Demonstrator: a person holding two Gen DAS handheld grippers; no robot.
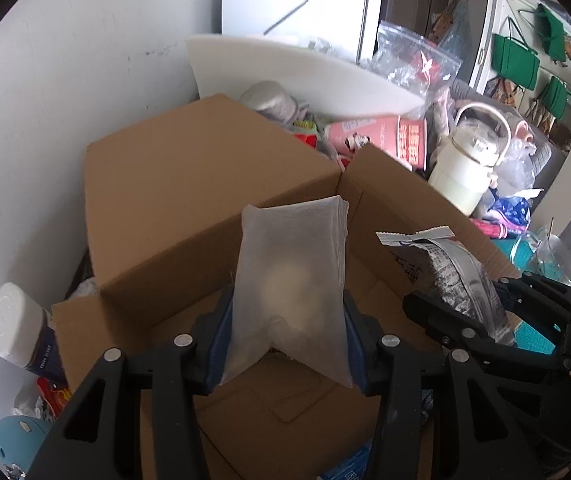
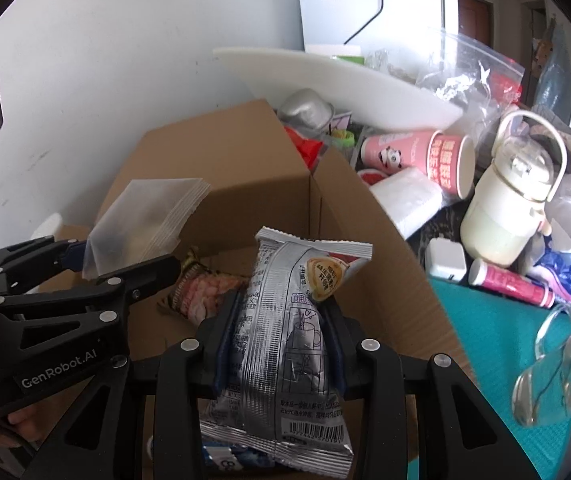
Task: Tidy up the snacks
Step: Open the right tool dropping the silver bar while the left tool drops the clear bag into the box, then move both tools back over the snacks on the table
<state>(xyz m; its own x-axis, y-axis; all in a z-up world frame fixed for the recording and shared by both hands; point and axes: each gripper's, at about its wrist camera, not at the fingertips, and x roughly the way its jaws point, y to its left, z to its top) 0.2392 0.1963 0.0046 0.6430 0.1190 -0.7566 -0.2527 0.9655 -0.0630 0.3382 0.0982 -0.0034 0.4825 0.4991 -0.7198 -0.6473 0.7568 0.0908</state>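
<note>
Claws (image 1: 285, 312) (image 2: 281, 320) — each clamping a packet (image 1: 289, 280) (image 2: 285, 340)

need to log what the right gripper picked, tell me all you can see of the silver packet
The silver packet is a crinkled foil sachet with serrated sealed ends, black printed text, a barcode near its lower edge and an orange-brown badge on a red and white patch. It stands roughly upright, pinched across its middle between the right gripper fingers, above the open cardboard box. Nothing else visibly touches it.
</note>
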